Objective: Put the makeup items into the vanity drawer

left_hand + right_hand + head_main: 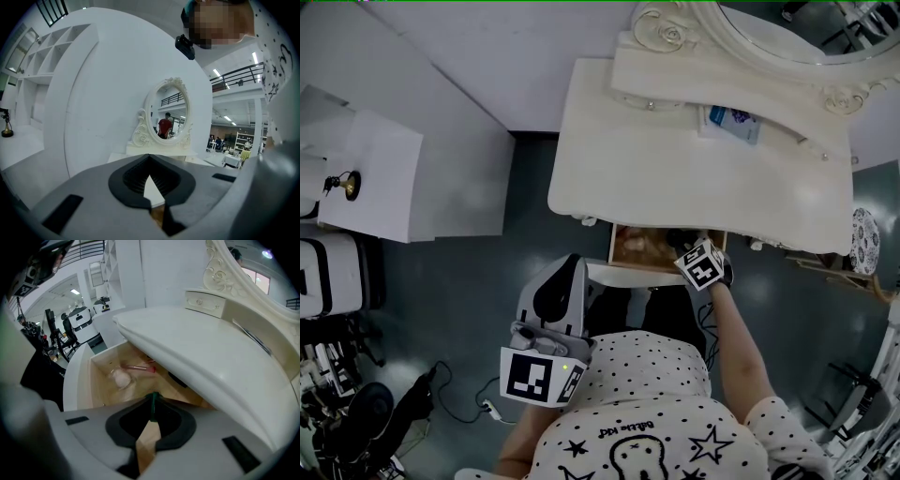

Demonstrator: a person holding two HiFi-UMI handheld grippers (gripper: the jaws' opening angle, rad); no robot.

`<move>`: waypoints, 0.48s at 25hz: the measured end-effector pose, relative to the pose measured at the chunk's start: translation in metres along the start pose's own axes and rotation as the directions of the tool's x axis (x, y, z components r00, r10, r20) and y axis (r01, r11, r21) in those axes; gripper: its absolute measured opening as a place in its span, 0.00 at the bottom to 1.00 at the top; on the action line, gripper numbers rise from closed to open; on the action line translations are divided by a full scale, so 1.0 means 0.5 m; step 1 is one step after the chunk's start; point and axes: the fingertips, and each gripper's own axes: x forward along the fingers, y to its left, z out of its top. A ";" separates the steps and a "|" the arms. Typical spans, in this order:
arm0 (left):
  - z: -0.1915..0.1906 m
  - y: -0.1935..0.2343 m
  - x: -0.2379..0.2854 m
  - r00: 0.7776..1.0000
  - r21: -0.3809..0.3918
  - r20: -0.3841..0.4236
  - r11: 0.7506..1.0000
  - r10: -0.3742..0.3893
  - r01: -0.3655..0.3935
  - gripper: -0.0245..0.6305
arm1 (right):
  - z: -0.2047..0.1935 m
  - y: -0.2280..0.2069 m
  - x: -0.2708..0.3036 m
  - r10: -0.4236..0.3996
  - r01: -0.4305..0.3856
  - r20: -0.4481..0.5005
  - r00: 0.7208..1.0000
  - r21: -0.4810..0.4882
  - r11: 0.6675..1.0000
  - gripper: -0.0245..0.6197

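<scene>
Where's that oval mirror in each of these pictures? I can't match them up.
Head view: mirror at the top right edge, seen from above.
Left gripper view: mirror in the centre, upright, facing the camera.
Right gripper view: top right, mostly its carved frame.
Shared landmark: the white vanity top below it.

We note an ornate oval mirror point(787, 28) at upper right; at left, a white cabinet point(384, 178) bearing a small gold-and-black ornament point(345, 185); black cables point(431, 384) on the grey floor point(459, 281)
</scene>
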 end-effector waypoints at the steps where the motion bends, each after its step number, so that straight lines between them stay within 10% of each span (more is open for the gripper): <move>1: 0.000 0.000 0.000 1.000 0.000 0.000 1.000 -0.001 0.001 0.03 | -0.003 0.001 0.001 0.005 -0.005 -0.007 1.000 0.003 1.000 0.07; 12: -0.008 -0.002 0.001 0.999 -0.007 0.008 0.999 -0.038 0.038 0.03 | 0.014 -0.005 -0.046 -0.042 0.038 0.060 0.997 0.068 0.997 0.18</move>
